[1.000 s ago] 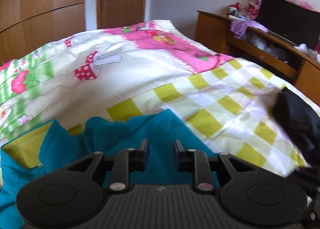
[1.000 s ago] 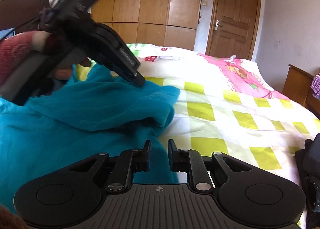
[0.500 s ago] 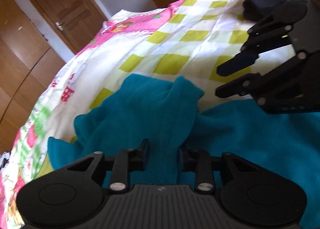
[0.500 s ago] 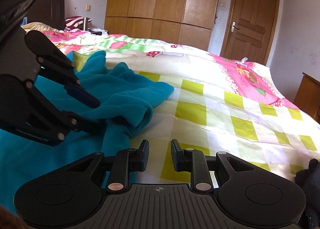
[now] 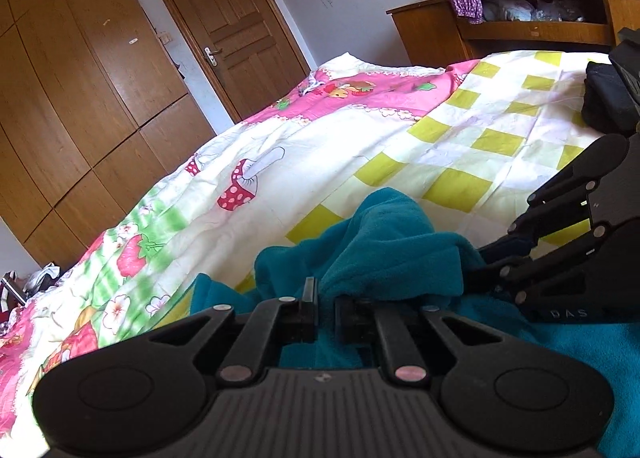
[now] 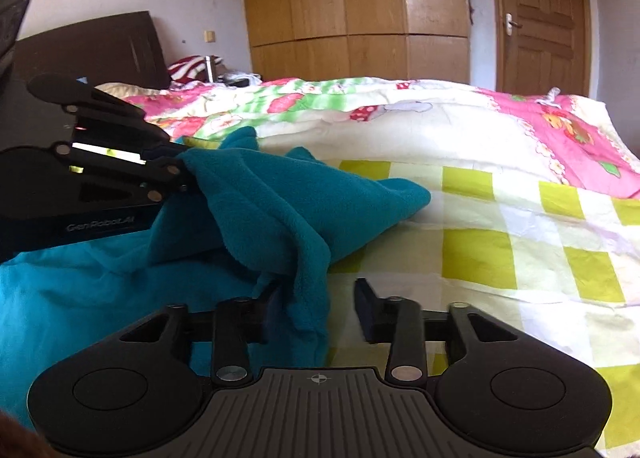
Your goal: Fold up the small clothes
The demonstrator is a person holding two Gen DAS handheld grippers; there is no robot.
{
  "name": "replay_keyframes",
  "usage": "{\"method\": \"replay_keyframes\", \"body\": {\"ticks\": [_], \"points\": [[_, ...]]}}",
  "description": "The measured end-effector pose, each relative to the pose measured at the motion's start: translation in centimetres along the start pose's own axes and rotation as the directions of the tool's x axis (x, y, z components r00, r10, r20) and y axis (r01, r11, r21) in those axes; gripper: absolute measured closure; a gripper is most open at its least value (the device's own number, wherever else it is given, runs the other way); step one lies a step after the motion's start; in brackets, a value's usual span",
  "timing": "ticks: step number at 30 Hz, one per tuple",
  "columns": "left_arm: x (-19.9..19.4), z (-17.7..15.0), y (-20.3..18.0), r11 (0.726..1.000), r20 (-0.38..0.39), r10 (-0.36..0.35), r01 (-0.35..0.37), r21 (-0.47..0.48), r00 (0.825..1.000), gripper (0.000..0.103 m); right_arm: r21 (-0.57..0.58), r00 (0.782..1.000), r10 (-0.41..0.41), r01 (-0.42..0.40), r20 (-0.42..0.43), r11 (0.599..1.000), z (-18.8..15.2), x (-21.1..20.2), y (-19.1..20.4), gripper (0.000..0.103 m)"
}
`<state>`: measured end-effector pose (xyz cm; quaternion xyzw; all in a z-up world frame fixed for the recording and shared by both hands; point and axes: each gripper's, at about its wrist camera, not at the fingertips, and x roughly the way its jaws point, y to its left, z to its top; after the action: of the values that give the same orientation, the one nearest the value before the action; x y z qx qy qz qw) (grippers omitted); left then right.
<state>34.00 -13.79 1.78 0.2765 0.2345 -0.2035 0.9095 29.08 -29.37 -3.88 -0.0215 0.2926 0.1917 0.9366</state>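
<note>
Covering nearly the whole scene is a bed [image 6: 500,218] under a quilt of yellow-green checks, pink panels and strawberry and mushroom prints. Behind it stand a wooden wardrobe [image 6: 360,10] and a panelled door [image 6: 540,14]; in the left wrist view a wooden cabinet [image 5: 500,26] with clutter on its shelf sits beyond the far corner. On the near part of the quilt lies the teal fleece garment [image 6: 272,202], bunched into a ridge with a sleeve-like flap reaching out over the checks. A dark folded item [image 5: 608,98] rests well apart from it, near the bed's far right edge. The left gripper [image 5: 326,312] has its jaws pinched narrow on a fold of the fleece. The right gripper [image 6: 316,306] is closing; a hanging flap of the garment lies against its left finger, while the right finger [image 6: 366,306] appears to stand clear of the cloth, though blur makes this hard to tell.
</note>
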Motion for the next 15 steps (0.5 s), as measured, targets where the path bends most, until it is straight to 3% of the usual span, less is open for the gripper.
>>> {"method": "replay_keyframes", "body": {"ticks": [3, 5, 7, 9, 11, 12, 15], "points": [[-0.3, -0.3, -0.8, 0.997, 0.061, 0.047, -0.051, 0.051, 0.997, 0.074, -0.012, 0.990, -0.144, 0.144, 0.007, 0.989, 0.1, -1.0, 0.3, 0.094], [-0.1, -0.7, -2.6, 0.986, 0.120, 0.113, -0.126, 0.113, 0.986, 0.072, 0.057, 0.982, -0.185, 0.182, 0.041, 0.982, -0.2, -3.1, -0.6, 0.094], [1.1, -1.7, -4.9, 0.970, 0.107, 0.127, -0.146, 0.195, 0.986, 0.072, 0.083, 0.965, -0.254, 0.249, 0.064, 0.965, -0.9, -4.8, -0.4, 0.094], [1.9, -2.7, -6.2, 0.980, -0.007, 0.001, 0.001, 0.198, 1.000, 0.072, -0.014, 0.934, -0.353, 0.354, 0.055, 0.935, -2.2, -4.8, 0.9, 0.094], [0.7, -3.5, -6.6, 0.979, -0.061, -0.118, 0.127, 0.160, 0.991, 0.072, -0.098, 0.925, -0.378, 0.374, -0.023, 0.922, -3.4, -3.8, 1.1, 0.093], [-0.4, -3.8, -6.6, 0.976, -0.059, -0.138, 0.146, 0.160, 0.989, 0.072, -0.111, 0.923, -0.383, 0.378, -0.031, 0.919, -3.8, -3.7, 0.8, 0.092], [-2.9, -4.4, -5.4, 0.978, -0.083, -0.170, 0.178, 0.104, 0.982, 0.072, -0.113, 0.920, -0.392, 0.387, -0.028, 0.915, -3.7, -4.7, -0.1, 0.073]]}}
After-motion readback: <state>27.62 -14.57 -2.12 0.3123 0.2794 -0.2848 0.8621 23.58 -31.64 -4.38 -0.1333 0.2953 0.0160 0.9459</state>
